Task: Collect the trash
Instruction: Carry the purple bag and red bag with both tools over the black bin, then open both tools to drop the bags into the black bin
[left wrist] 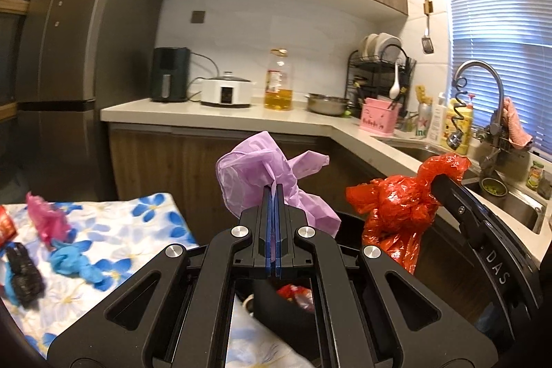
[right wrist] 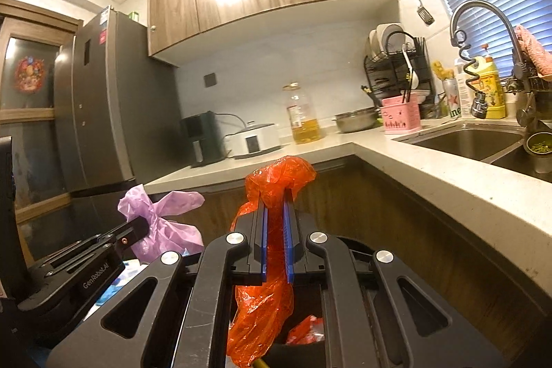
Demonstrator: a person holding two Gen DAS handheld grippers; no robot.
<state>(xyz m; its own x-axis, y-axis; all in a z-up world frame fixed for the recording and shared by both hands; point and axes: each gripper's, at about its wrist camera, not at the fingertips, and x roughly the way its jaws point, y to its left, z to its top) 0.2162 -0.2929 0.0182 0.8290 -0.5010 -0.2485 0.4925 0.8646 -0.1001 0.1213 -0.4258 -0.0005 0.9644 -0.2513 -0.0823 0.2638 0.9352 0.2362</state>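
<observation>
My left gripper pinches the purple bag, my right gripper clamps the red bag; both hang over what looks like the bin. Next: spread both jaws, drop them.

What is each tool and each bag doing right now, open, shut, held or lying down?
Left tool: shut on the purple bag.
Right tool: shut on the red bag.
Purple bag: crumpled, held up.
Red bag: crumpled, held up.
Blue bag: lying on the flowered cloth.
Pink bag: lying there too.
</observation>
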